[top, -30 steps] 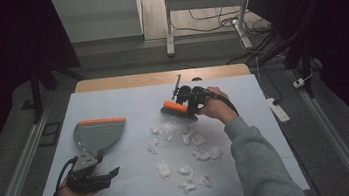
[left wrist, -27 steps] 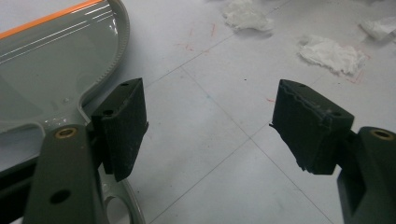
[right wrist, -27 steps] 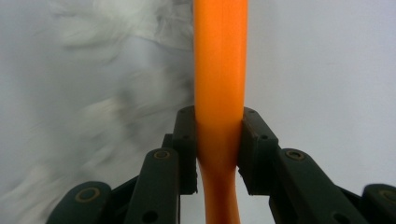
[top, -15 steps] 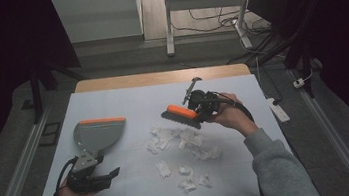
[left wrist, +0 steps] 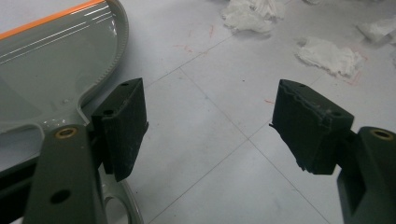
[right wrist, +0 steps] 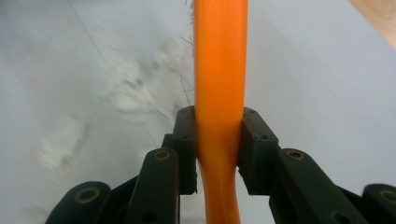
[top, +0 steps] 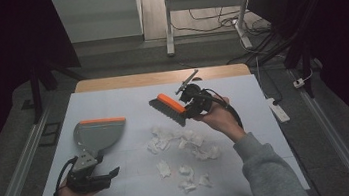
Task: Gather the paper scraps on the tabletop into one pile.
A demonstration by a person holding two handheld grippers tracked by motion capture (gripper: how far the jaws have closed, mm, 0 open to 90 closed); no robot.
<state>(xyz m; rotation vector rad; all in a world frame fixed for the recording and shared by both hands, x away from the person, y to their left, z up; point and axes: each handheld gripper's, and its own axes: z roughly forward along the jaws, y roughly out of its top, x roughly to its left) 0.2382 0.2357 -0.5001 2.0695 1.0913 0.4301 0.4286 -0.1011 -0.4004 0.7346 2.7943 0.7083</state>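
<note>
My right hand-held gripper [top: 189, 102] pinches the orange-backed black-bristle brush [top: 168, 109] above crumpled white paper scraps [top: 188, 141]; left hand-held gripper [top: 102, 176] spread, grey plastic dustpan [top: 97, 134] just ahead.

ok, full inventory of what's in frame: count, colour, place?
brush: 1, orange back, dark bristles, held above the table's middle
dustpan: 1, grey with orange edge, table left
crumpled paper scraps: about ten, white, scattered at table centre
table: 1, pale top, wood edge at the far side
right gripper: black, shut on the brush's orange handle
left gripper: black, jaws open, just beside the dustpan's handle
hands: 2, one on each gripper; grey sleeve on the right arm
</note>
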